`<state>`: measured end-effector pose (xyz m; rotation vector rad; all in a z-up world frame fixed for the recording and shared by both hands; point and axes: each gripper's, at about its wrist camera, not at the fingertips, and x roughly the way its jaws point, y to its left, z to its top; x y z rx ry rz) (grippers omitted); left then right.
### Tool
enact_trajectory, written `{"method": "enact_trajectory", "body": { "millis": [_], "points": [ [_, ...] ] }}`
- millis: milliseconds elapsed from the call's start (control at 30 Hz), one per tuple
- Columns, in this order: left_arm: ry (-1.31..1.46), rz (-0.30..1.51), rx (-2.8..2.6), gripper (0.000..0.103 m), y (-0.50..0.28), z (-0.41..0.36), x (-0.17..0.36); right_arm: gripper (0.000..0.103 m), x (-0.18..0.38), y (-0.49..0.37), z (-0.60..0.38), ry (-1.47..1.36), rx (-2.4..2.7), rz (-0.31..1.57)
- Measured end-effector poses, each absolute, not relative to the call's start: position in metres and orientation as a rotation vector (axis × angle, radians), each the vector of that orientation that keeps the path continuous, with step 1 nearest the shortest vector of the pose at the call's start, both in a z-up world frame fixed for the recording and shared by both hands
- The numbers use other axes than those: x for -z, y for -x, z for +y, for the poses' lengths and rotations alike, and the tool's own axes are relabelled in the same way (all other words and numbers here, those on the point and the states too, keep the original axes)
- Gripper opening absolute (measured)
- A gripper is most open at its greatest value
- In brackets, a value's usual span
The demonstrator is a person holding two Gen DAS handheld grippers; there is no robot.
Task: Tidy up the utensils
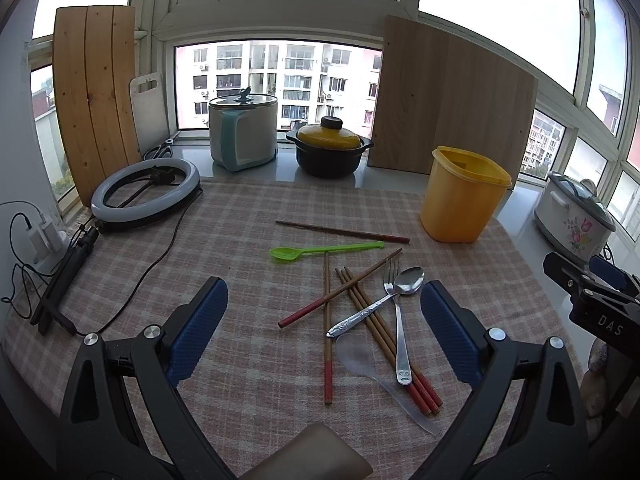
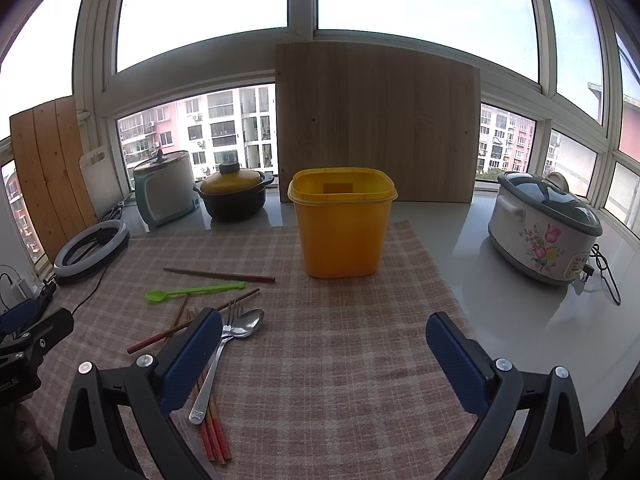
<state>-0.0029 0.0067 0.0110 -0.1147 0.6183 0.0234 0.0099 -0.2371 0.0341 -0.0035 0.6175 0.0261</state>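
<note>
Nothing looks sorted yet — the bin (image 2: 342,226) seems empty, so this reads as the start: choosing a first piece. Both the left gripper (image 1: 324,330) and right gripper (image 2: 324,364) are spread wide, holding nothing. The utensils lie heaped on the checked cloth (image 2: 340,360), at about 9 o'clock from the bin: steel fork (image 1: 370,306) and spoon (image 1: 402,320) crossing thin wooden chopsticks (image 1: 360,304), a green plastic spoon (image 1: 320,251), a clear scoop (image 1: 372,368). The next move likely needs a slim, low pinch — smooth stems may slip.

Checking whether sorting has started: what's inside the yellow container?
No utensils show inside the yellow container; only its inner back wall near the rim is visible. Its bottom is hidden by the front wall.
</note>
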Motion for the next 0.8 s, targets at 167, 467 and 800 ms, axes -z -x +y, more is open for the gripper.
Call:
{"method": "enact_trajectory", "body": {
  "millis": [167, 467, 800],
  "points": [
    [0.126, 0.641, -0.012, 0.099, -0.003, 0.007, 0.001, 0.103, -0.027, -0.015, -0.239, 0.009, -0.029, 0.629],
    [0.161, 0.786, 0.056, 0.099, -0.025, 0.027, 0.024, 0.103, -0.016, -0.036, -0.240, 0.009, -0.052, 0.666],
    [0.192, 0.932, 0.089, 0.096, -0.053, 0.061, 0.054, 0.103, 0.014, -0.073, -0.244, -0.070, -0.214, 0.765]
  ]
}}
